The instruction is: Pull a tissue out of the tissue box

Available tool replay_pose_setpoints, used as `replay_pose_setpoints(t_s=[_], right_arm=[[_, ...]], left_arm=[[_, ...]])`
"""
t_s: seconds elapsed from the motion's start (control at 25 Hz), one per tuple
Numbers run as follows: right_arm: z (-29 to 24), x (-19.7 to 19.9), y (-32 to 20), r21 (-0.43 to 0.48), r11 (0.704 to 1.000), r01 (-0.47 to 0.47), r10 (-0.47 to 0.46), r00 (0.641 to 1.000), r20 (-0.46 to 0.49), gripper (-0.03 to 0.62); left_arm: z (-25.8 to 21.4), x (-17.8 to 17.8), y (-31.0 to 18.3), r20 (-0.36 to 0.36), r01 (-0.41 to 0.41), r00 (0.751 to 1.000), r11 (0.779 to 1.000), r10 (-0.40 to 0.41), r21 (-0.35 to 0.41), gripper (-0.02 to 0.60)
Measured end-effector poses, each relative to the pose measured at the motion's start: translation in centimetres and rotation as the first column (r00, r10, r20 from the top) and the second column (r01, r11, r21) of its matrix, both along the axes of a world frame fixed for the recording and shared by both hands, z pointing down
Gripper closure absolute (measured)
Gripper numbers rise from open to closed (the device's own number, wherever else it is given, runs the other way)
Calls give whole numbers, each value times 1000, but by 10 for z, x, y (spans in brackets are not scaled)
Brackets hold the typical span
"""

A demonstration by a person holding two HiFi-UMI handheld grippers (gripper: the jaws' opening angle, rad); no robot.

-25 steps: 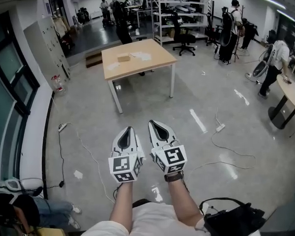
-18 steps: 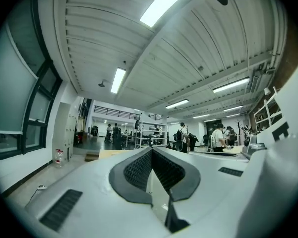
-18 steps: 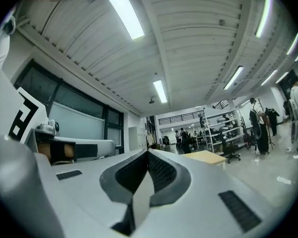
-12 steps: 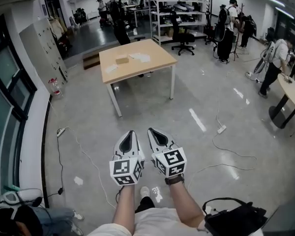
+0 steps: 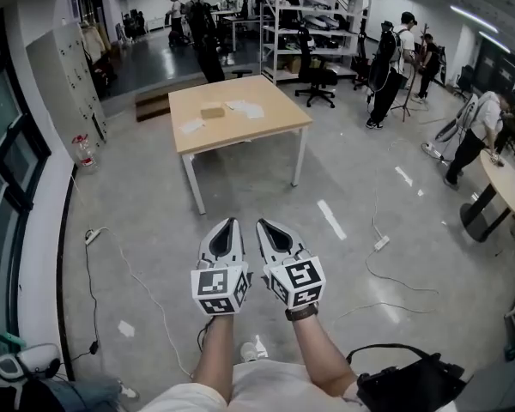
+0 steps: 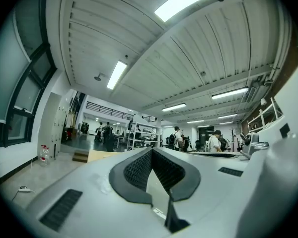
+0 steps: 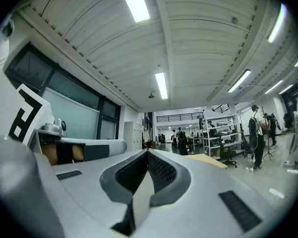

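A small tan tissue box [image 5: 212, 110] stands on a light wooden table [image 5: 270, 125] far ahead across the grey floor, with a few white sheets [image 5: 246, 107] lying beside it. My left gripper [image 5: 229, 222] and right gripper [image 5: 263, 223] are held side by side low in the head view, pointing level toward the table and well short of it. Both are shut with nothing between their fingers. The left gripper view shows its tips [image 6: 151, 149] meeting, with the table [image 6: 98, 155] small beyond them. In the right gripper view the tips [image 7: 148, 151] also meet, and the table [image 7: 209, 160] lies to the right.
Metal shelving [image 5: 313, 20] and an office chair [image 5: 316, 81] stand behind the table. Several people stand at the back and right, near a round table [image 5: 505, 180]. Cables and power strips [image 5: 381, 243] lie on the floor. Lockers [image 5: 64, 75] line the left wall. A black bag [image 5: 403, 383] hangs at my right hip.
The table with the tissue box has come nearer and larger in the head view as I walk toward it. Both grippers stay shut and side by side.
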State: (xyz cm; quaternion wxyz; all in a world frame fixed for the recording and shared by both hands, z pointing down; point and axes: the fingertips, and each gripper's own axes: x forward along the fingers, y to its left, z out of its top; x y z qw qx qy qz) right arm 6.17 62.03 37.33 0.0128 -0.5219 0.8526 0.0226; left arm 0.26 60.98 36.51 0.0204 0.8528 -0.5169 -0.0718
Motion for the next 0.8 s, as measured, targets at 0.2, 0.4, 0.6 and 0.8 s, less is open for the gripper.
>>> replay_pose_setpoints(t_s=[0.2, 0.4, 0.6, 0.8], right_arm=[[4, -32, -40, -3, 1000, -3, 3, 1000, 5, 592], [6, -64, -64, 12, 1000, 7, -7, 1000, -1, 592], [14, -68, -86, -3, 1000, -6, 6, 1000, -3, 592], [24, -60, -124, -17, 1000, -5, 5, 1000, 16, 592]], left_arm=[[9, -38, -41, -6, 19, 1000, 1000, -19, -18, 581], [9, -64, -65, -1, 26, 1000, 1000, -26, 1, 581], [27, -64, -87, 9, 7, 1000, 999, -7, -37, 581], [35, -59, -119, -8, -1, 1000, 999, 0, -45, 581]])
